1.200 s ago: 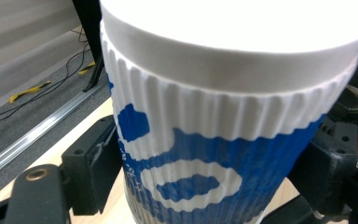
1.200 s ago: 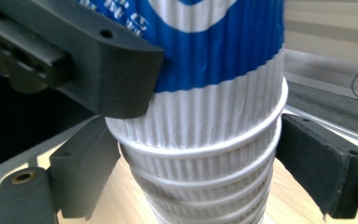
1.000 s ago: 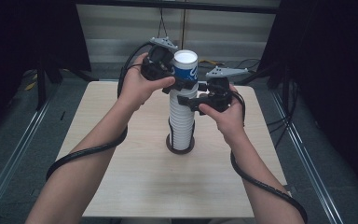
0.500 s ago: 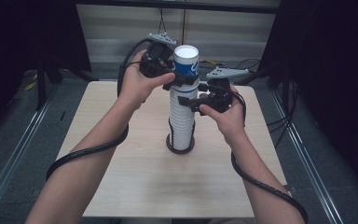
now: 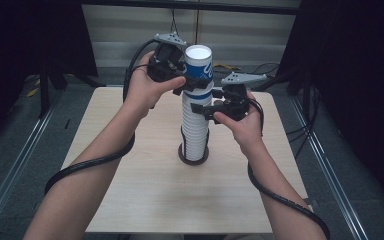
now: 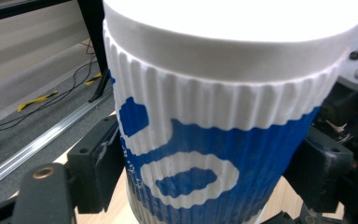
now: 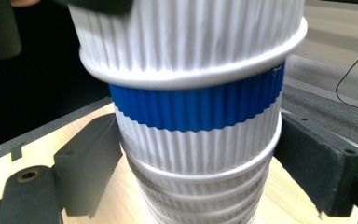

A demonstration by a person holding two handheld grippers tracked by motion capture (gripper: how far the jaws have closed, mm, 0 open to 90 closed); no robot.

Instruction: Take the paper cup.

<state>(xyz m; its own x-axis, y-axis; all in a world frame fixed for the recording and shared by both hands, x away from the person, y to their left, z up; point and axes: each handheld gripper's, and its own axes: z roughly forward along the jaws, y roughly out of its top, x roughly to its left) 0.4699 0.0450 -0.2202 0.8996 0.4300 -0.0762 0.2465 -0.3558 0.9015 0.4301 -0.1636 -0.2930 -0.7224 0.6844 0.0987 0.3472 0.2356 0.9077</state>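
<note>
A pale wooden tabletop (image 5: 145,200) stands on a grey floor (image 5: 10,145), with metal rails running along both sides and dark curtains around the room. Black cables and a yellow strip lie on the floor beyond the far edge.

In the middle of the tabletop a tall stack of cups (image 5: 195,135) stands upright in a dark round base (image 5: 186,159). The cups are white and ribbed, with blue markings.

The left gripper (image 5: 186,85) is up at the top of the stack. Its jaws are spread about a cup's width and press on both sides of the top cup (image 5: 198,67), which has a white rim and blue print. In the left gripper view that cup (image 6: 214,116) sits between the two black jaws, touching both pads.

The right gripper (image 5: 200,109) is lower, just under the left one, and its jaws sit on either side of the stack below the top cup. In the right gripper view the stack (image 7: 196,140) stands between the jaws; the left pad touches the cup wall, and the right pad is at or just beside it.
</note>
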